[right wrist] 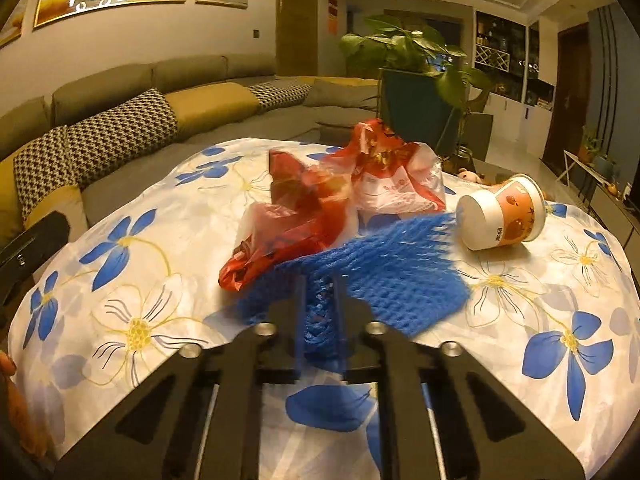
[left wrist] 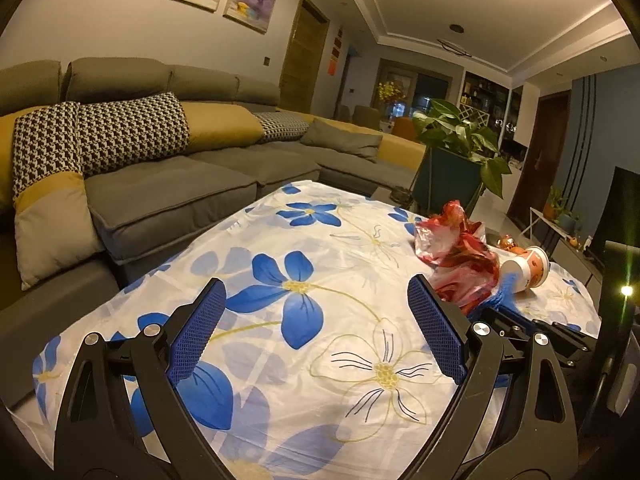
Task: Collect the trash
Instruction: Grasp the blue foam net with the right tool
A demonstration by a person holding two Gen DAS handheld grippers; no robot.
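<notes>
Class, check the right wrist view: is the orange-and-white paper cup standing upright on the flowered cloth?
No. The orange-and-white paper cup lies tipped on its side on the flowered cloth, its white base facing the camera.

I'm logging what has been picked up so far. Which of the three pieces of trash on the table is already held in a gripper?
The blue foam net: the right gripper is shut on its near edge. The red plastic bag and the tipped paper cup lie free.

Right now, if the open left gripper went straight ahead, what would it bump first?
Probably nothing on the table: the left gripper points over bare flowered cloth toward the sofa. Depth is hard to judge.
</notes>
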